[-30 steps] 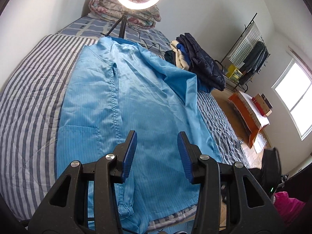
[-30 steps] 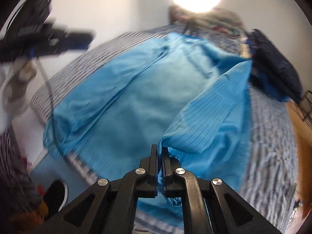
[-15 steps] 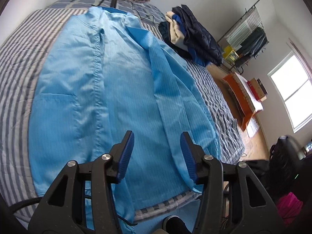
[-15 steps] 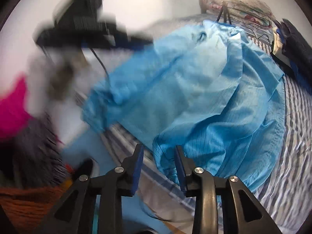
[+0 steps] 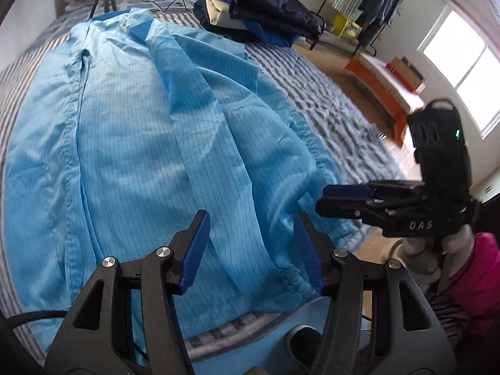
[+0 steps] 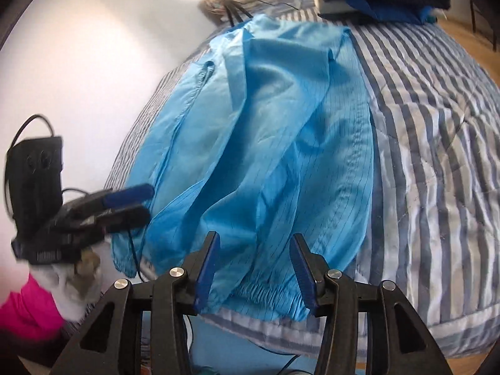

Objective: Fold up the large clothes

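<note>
Both tongs are gaping wide and gripping nothing: the left gripper (image 5: 251, 250) and right gripper (image 6: 253, 272) are hovering over the bed's (image 6: 437, 143) near edge. The blue coat (image 5: 140, 143) is lying spread along the striped bed, its gathered cuff (image 6: 265, 293) sitting at that edge between the right tongs.

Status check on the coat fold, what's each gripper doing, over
Left gripper open, empty. Right gripper open, empty, over elastic cuff. Blue coat flat on striped bed, one sleeve folded across. Nothing blocking.
</note>
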Available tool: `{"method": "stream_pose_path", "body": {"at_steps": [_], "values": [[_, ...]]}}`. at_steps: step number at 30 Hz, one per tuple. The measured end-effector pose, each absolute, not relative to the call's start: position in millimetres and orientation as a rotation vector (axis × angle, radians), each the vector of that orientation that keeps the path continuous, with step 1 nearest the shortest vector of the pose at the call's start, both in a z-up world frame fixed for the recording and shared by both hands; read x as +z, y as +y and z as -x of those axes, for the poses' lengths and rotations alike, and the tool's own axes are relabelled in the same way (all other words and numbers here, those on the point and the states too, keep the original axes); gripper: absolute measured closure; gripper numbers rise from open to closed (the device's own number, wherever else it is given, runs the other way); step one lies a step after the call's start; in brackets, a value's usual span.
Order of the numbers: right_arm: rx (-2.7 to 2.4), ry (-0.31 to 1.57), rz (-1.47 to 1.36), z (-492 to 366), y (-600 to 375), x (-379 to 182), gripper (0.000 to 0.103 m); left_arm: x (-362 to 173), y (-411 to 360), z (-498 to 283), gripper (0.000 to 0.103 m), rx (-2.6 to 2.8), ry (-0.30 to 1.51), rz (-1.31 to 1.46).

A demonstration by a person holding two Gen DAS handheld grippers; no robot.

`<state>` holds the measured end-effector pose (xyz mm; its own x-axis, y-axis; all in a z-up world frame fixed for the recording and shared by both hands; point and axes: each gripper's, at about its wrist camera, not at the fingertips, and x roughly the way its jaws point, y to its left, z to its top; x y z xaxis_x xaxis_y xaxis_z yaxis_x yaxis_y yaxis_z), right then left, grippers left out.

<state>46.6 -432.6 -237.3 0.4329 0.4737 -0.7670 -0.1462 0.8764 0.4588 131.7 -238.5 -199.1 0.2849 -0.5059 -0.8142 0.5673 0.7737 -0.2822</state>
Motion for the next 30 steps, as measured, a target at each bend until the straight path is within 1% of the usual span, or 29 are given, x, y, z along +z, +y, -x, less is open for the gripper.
{"method": "stream_pose_path", "body": {"at_steps": [2,3,4,5,6,7,8,9,11,13,16,21,22,24,25,26,28,30], "values": [[0.381,1.07,-0.354,-56,-432,-243,0.052,-206,-247,-134,0.046,-0.682,1.059,-0.128],[0.38,1.078,-0.358,-61,-433,-247,0.052,-210,-248,-136,0.048,-0.666,1.064,-0.137],[0.375,1.09,-0.354,-65,-432,-251,0.052,-215,-248,-140,0.06,-0.654,1.081,-0.134],[0.374,1.099,-0.348,-67,-430,-253,0.052,-220,-245,-145,0.076,-0.645,1.106,-0.12],[0.378,1.109,-0.337,-70,-427,-257,0.053,-224,-242,-150,0.082,-0.637,1.127,-0.101],[0.383,1.118,-0.325,-73,-424,-260,0.055,-226,-238,-155,0.092,-0.633,1.137,-0.086],[0.39,1.126,-0.316,-74,-421,-263,0.061,-228,-234,-158,0.099,-0.626,1.142,-0.073],[0.398,1.13,-0.308,-76,-419,-265,0.067,-229,-229,-160,0.099,-0.615,1.142,-0.061],[0.417,1.138,-0.3,-76,-415,-267,0.09,-229,-218,-164,0.102,-0.598,1.142,-0.027],[0.417,1.13,-0.302,-75,-414,-265,0.101,-229,-206,-165,0.102,-0.589,1.152,0.024],[0.415,1.096,-0.33,-69,-418,-254,0.103,-234,-188,-163,0.103,-0.576,1.184,0.104],[0.418,1.043,-0.335,-57,-423,-235,0.103,-239,-173,-147,0.103,-0.56,1.205,0.133],[0.418,1.038,-0.339,-52,-425,-234,0.099,-240,-172,-145,0.103,-0.557,1.207,0.133],[0.41,1.05,-0.349,-51,-427,-237,0.084,-242,-169,-141,0.103,-0.549,1.213,0.128],[0.417,1.058,-0.363,-52,-427,-239,0.062,-244,-166,-139,0.103,-0.545,1.214,0.133],[0.415,1.056,-0.366,-51,-429,-239,0.056,-245,-164,-139,0.103,-0.535,1.218,0.139],[0.421,1.063,-0.334,-54,-423,-242,0.056,-247,-159,-141,0.103,-0.521,1.228,0.158],[0.408,1.074,-0.294,-59,-417,-243,0.056,-247,-156,-144,0.095,-0.506,1.238,0.171]]}}
